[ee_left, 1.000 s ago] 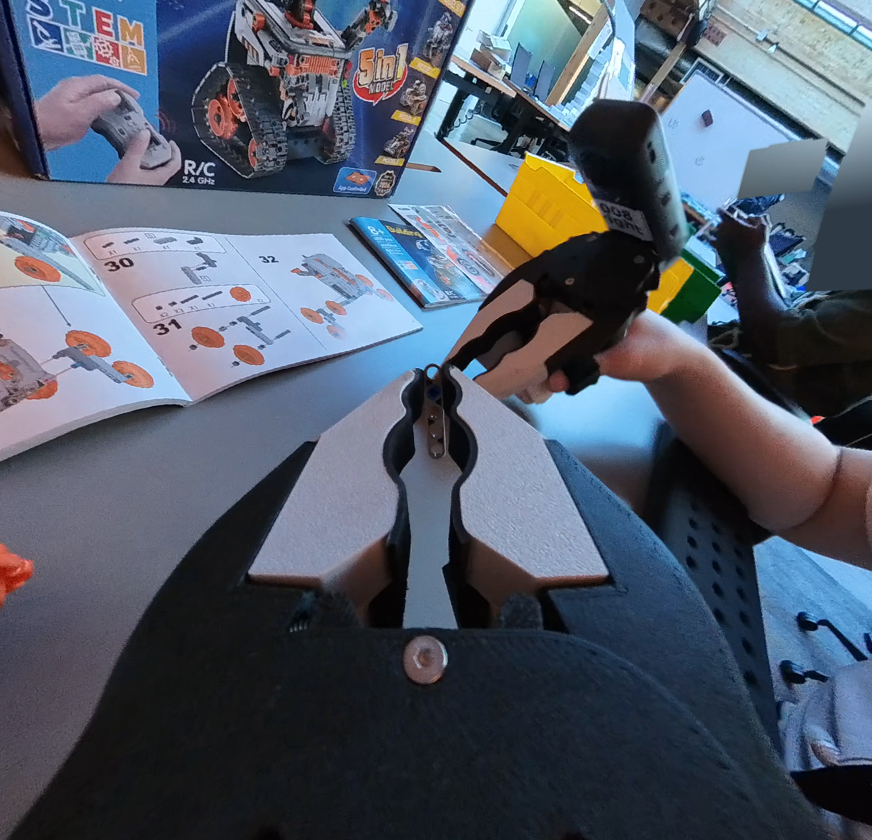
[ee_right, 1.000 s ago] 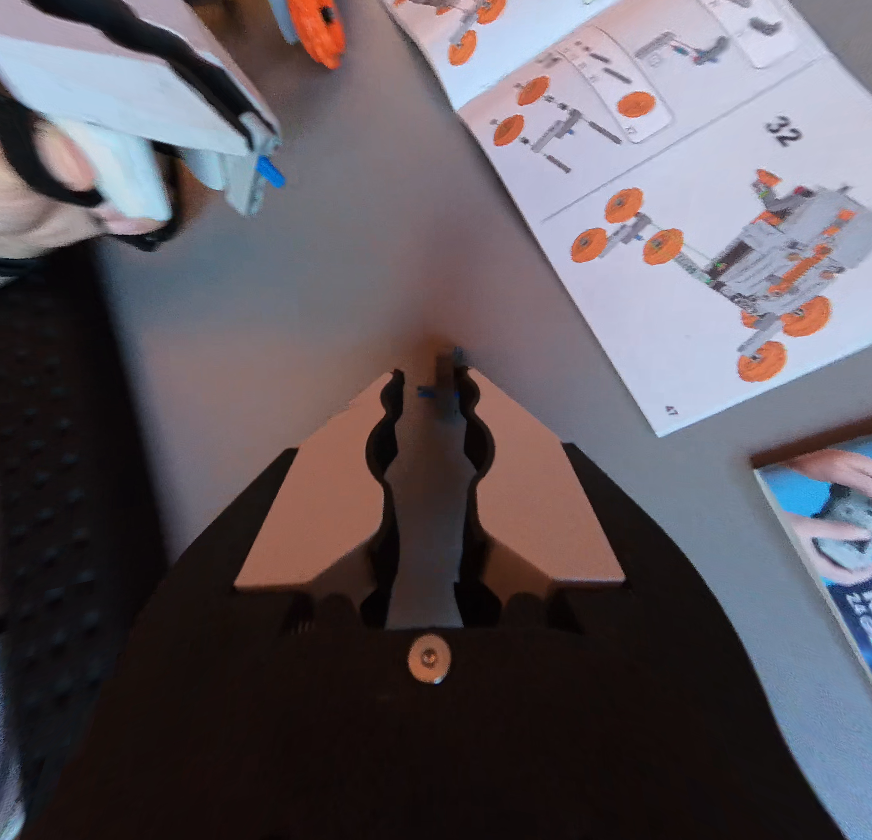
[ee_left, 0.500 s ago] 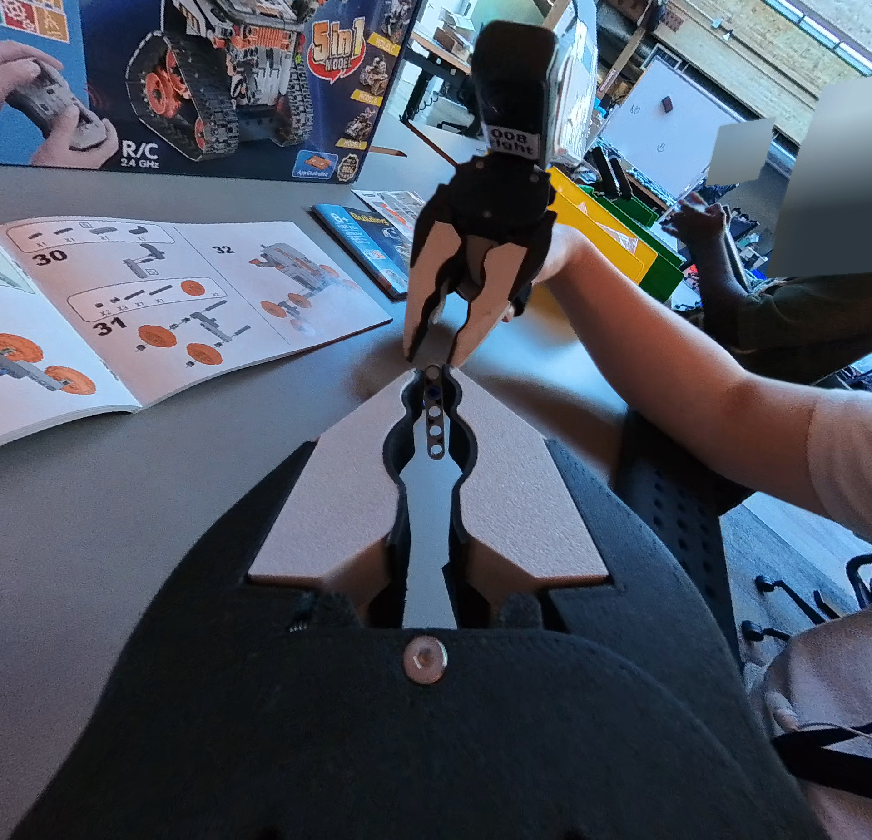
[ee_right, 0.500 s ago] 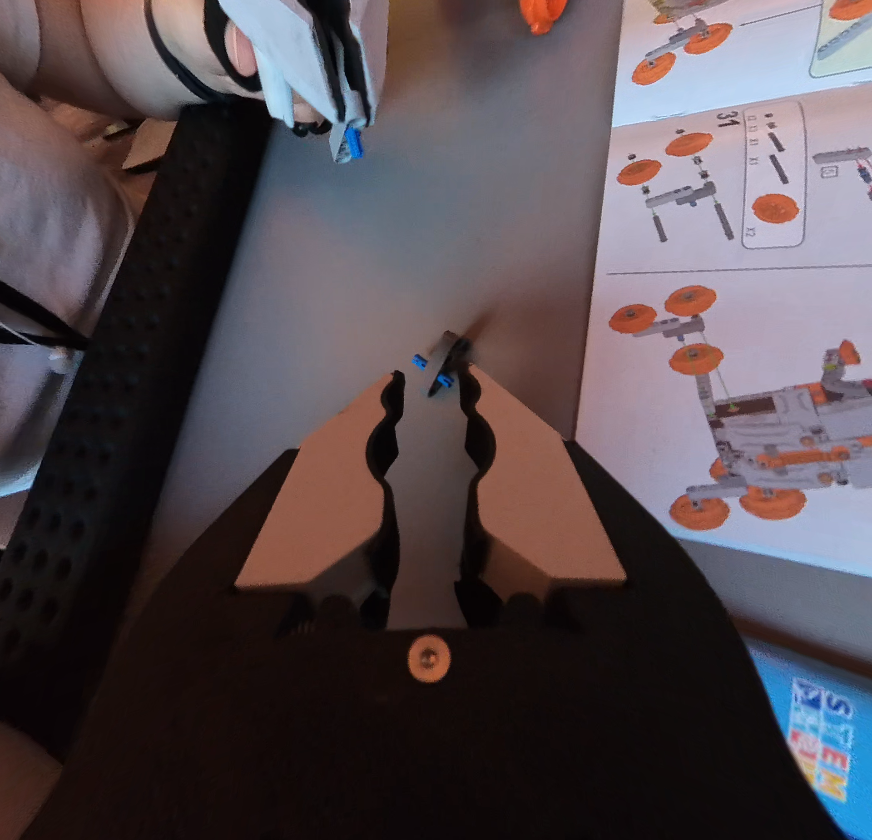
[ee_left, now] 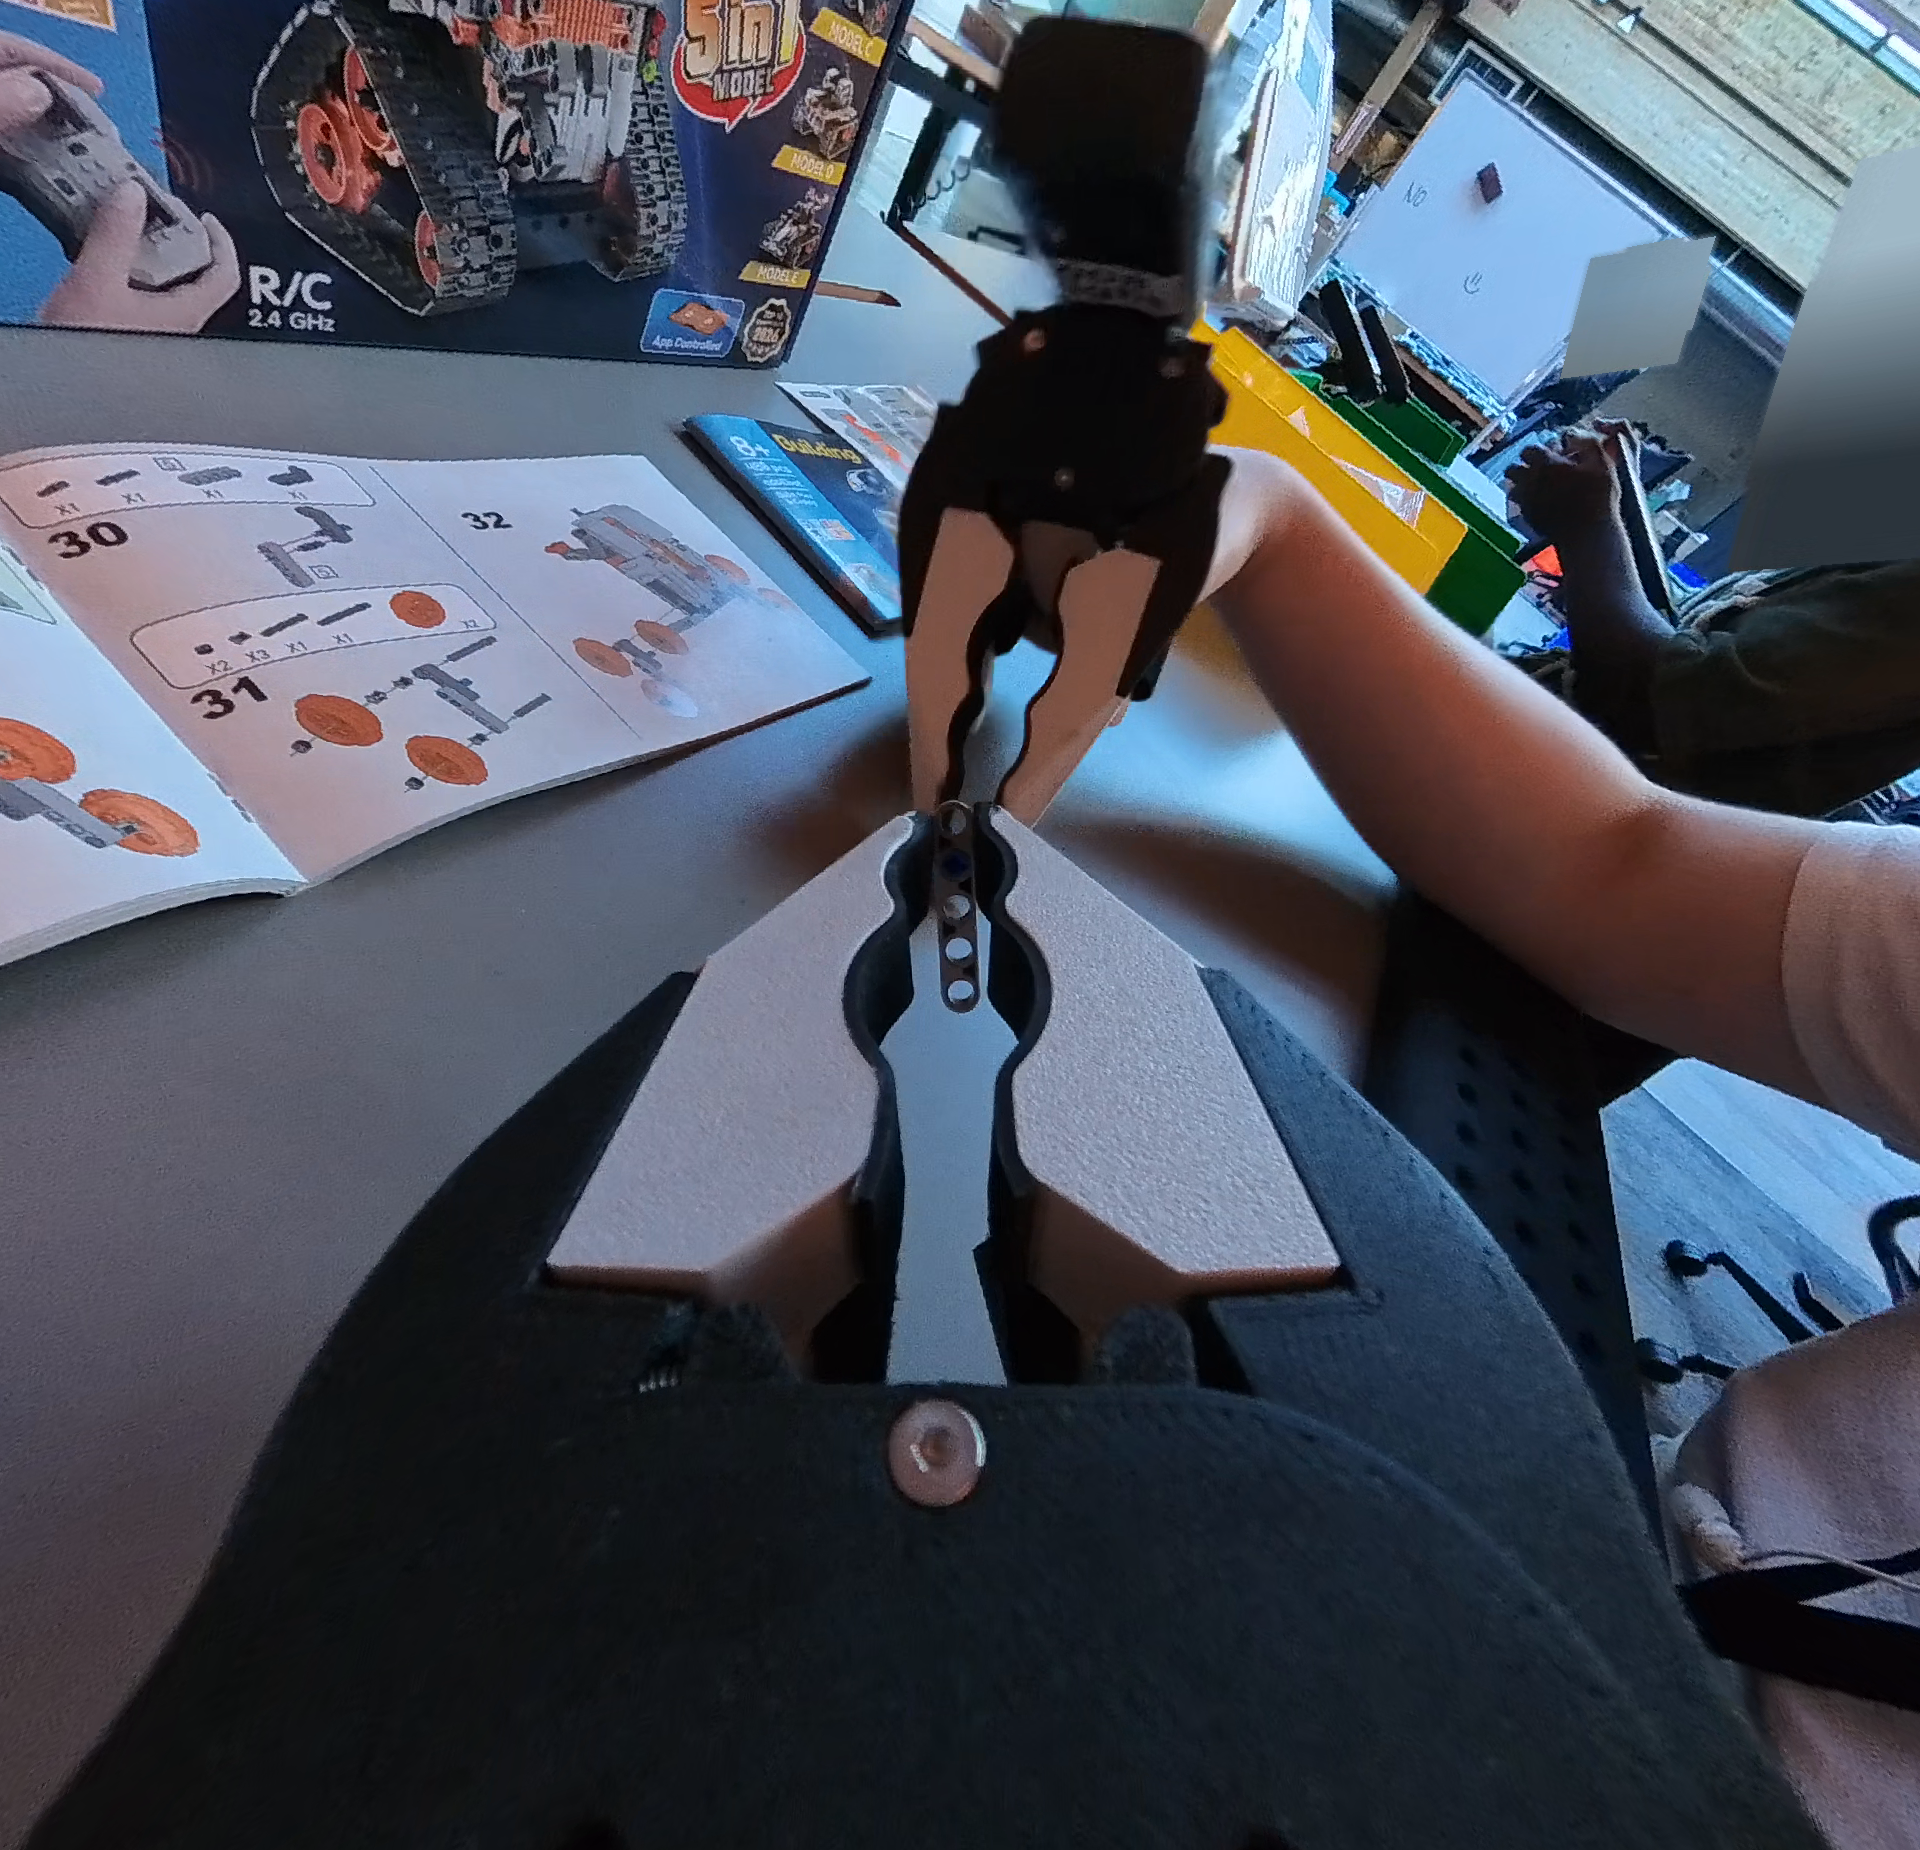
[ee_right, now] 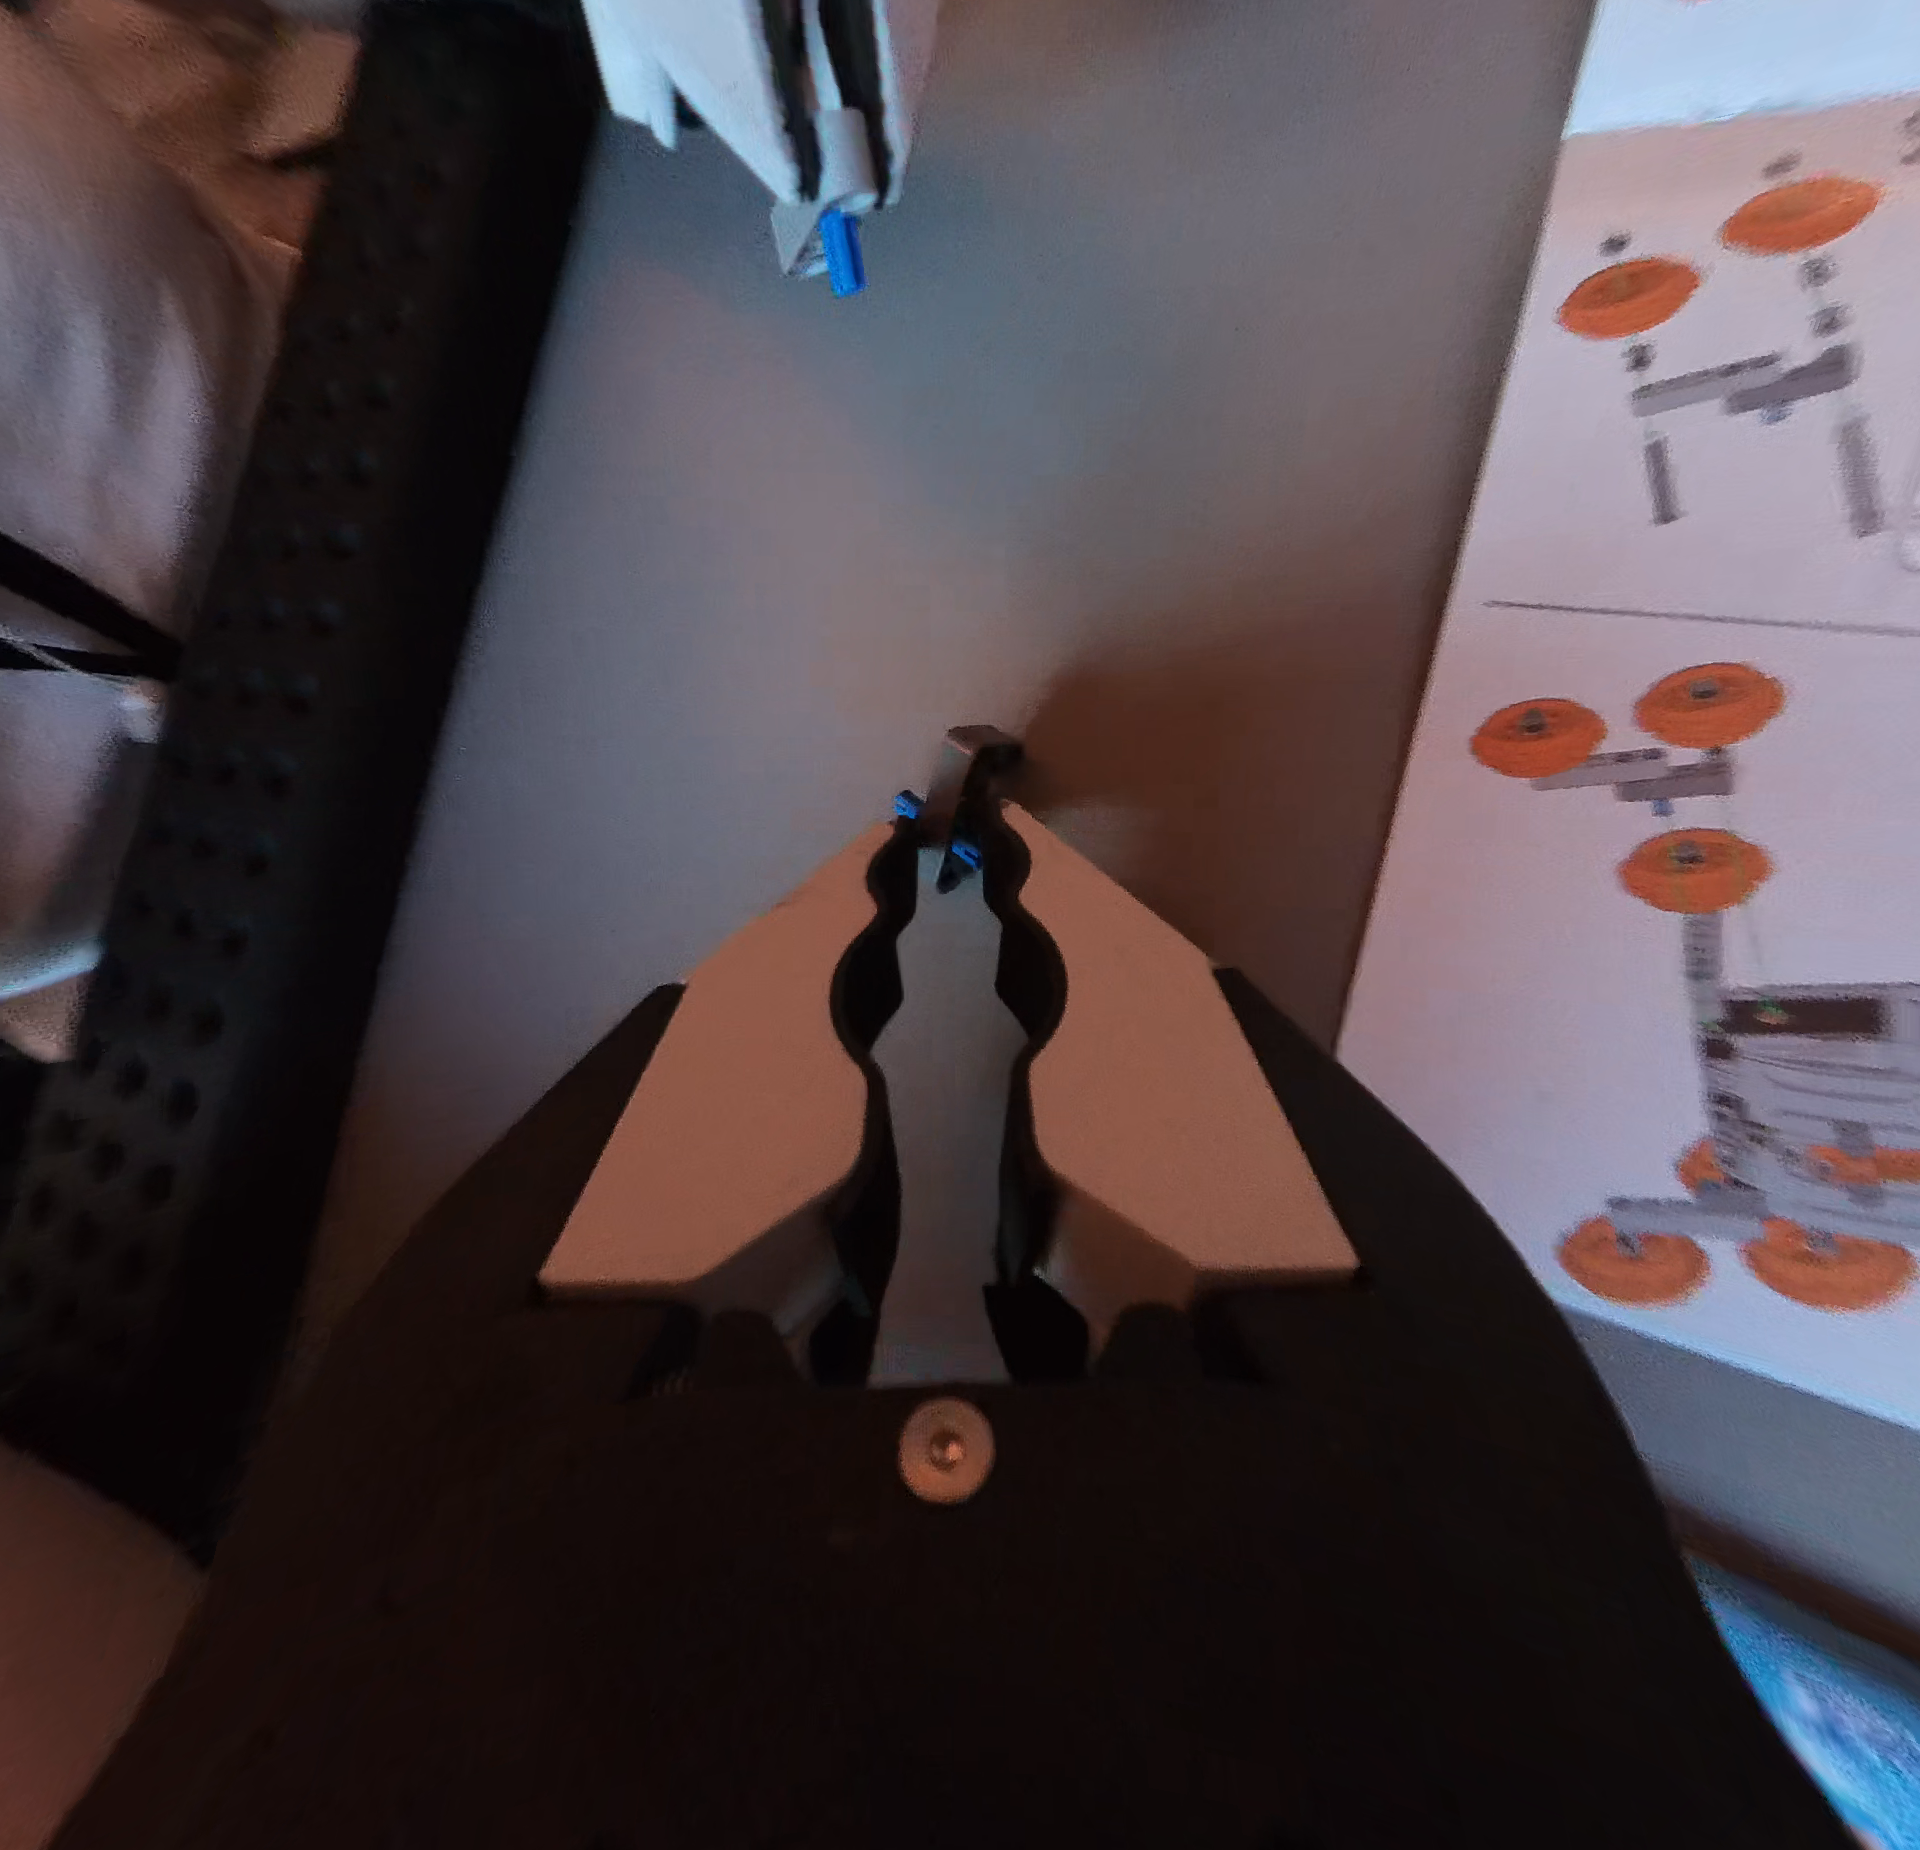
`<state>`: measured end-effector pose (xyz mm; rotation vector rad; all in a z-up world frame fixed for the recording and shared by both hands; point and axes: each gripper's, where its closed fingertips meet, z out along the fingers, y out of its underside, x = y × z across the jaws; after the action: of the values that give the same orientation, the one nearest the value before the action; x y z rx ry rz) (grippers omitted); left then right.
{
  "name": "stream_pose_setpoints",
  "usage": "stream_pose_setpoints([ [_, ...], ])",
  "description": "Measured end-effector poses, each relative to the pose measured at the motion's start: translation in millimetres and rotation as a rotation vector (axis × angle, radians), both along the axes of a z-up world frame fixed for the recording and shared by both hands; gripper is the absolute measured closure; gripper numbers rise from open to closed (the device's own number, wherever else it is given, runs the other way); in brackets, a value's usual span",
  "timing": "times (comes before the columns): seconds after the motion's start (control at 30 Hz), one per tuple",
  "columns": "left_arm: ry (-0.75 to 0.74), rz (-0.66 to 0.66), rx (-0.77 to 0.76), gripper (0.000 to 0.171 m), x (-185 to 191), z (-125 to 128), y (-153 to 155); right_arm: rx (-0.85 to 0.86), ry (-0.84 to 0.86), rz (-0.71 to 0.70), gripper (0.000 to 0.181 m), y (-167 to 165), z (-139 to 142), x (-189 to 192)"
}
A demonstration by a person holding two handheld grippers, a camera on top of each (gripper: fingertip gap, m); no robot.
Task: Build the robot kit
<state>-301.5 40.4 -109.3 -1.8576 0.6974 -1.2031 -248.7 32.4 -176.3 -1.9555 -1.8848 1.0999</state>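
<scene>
In the left wrist view my left gripper (ee_left: pixel 954 836) is shut on a thin grey beam (ee_left: pixel 957 943) that has a row of holes and a blue pin near its tip. My right gripper (ee_left: pixel 974 790) points down at the grey table (ee_left: pixel 312 1073), with its tips just beyond the beam's end. In the right wrist view my right gripper (ee_right: pixel 951 836) is shut on a small grey piece (ee_right: pixel 964 766) with blue pins on its sides, held close above the table. The left gripper (ee_right: pixel 831 153) shows at the top of that view, and its beam's blue pin (ee_right: pixel 842 252) sticks out.
An open instruction booklet (ee_left: pixel 416 637) lies on the left and also shows in the right wrist view (ee_right: pixel 1714 657). A large toy box (ee_left: pixel 468 138) stands behind it, with small booklets (ee_left: pixel 821 501) beside it. Yellow and green bins (ee_left: pixel 1351 491) sit at the far right. A black perforated chair (ee_right: pixel 260 657) is at the table edge. Another person's arm (ee_left: pixel 1621 595) shows at the right.
My right gripper has swung from lying sideways to pointing down and has come closer to my left gripper's tips. The left gripper still holds the beam.
</scene>
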Motion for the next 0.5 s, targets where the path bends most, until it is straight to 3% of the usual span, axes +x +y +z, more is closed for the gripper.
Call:
stream_pose_setpoints([
  [0.13,-0.003,0.01,-0.002,0.166,-2.8,0.0,1.1,0.429,-0.012,-0.088,0.171,23.8,15.5,-5.1],
  [0.27,-0.002,0.003,-0.006,0.166,-1.6,-0.6,-0.7,0.965,-0.215,-0.016,0.17,34.3,9.4,11.2],
  [0.37,0.01,-0.008,-0.006,0.166,0.6,-2.8,-2.7,1.151,-0.293,0.065,0.17,23.3,5.3,17.0],
  [0.5,0.027,-0.009,0.004,0.166,2.1,-4.7,-3.1,1.181,-0.375,0.007,0.169,24.5,3.6,23.2],
])
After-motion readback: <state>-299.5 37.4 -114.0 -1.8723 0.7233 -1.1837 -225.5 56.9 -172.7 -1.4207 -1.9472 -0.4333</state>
